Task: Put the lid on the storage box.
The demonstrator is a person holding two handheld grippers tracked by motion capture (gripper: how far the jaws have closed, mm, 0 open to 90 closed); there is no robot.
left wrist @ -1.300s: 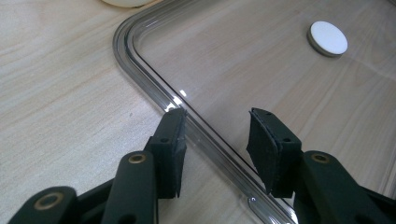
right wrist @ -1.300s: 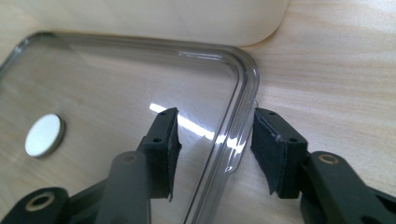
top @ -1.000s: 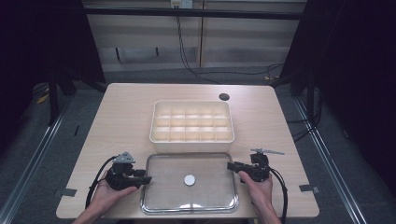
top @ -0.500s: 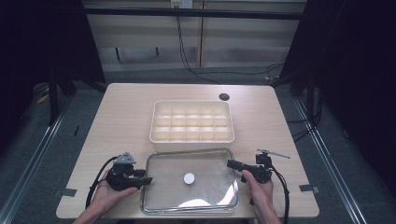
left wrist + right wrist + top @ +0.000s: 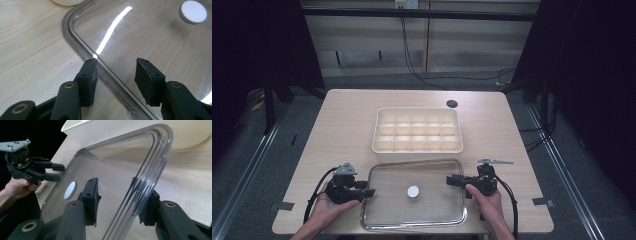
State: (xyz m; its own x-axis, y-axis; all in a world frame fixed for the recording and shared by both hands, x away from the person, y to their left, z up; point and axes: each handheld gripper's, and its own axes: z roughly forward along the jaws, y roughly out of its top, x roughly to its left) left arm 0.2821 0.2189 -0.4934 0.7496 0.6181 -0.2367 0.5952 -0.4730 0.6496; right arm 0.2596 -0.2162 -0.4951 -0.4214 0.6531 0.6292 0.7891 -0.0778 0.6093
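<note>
Clear lid [image 5: 432,216] edge sits btwn both tongs, left [image 5: 371,192] & right [image 5: 451,180], each slightly open, not gripping.

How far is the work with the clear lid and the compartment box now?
Done: the compartment box stands uncovered, and the clear lid lies on the table in front of it. In hand: the left gripper and the right gripper each straddle a lid edge; their jaws have just been opening, so neither grips. Left: probably regrasping or withdrawing; I cannot tell which.
</note>
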